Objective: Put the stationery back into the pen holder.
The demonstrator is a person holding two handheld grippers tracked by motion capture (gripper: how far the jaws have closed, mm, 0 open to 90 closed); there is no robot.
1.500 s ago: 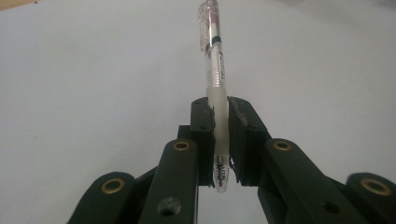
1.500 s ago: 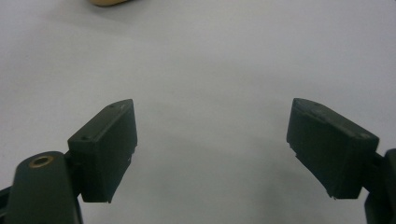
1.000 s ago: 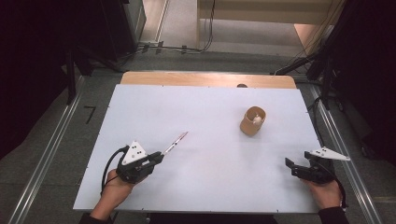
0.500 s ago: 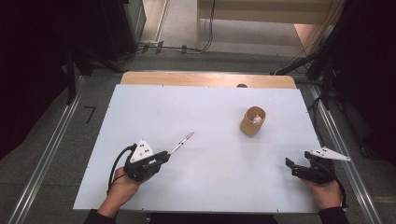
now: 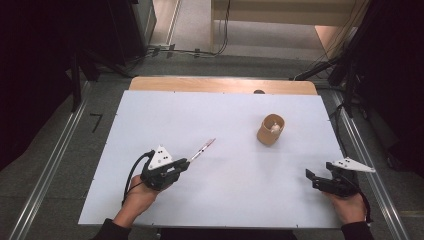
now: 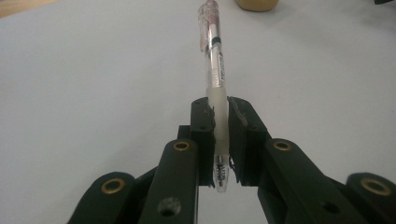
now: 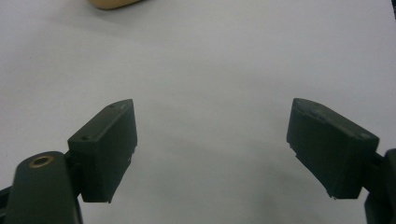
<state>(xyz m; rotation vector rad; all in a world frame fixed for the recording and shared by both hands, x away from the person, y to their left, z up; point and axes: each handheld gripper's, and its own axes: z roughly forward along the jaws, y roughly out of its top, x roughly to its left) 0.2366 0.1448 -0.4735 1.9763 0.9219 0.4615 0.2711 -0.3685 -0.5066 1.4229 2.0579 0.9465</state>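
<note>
Left gripper (image 5: 182,162) sat at the near-left of the white table (image 5: 150,115), held in the person's left hand (image 5: 137,197). Jaws were closed tight on a clear pen (image 5: 201,149). In the left gripper view the pen (image 6: 215,79) was clamped at its frosted grip section, with the spring and tip end poking back between the jaws and the capped/clip end pointing forward and away. From above, the pen stuck out from the jaws toward the far right, angled up off the table surface or just over it; contact with the table couldn't be told.

Mid-right of the table stood a tan cup (image 5: 270,129), upright, with something small and pale inside; too small to identify. It was well apart from both grippers. The pen's free end pointed roughly toward it.

Right gripper (image 5: 312,178) rested at the near-right edge, in the person's right hand (image 5: 350,207). In the right gripper view its jaws were spread wide, nothing between them, just bare table below.
</note>
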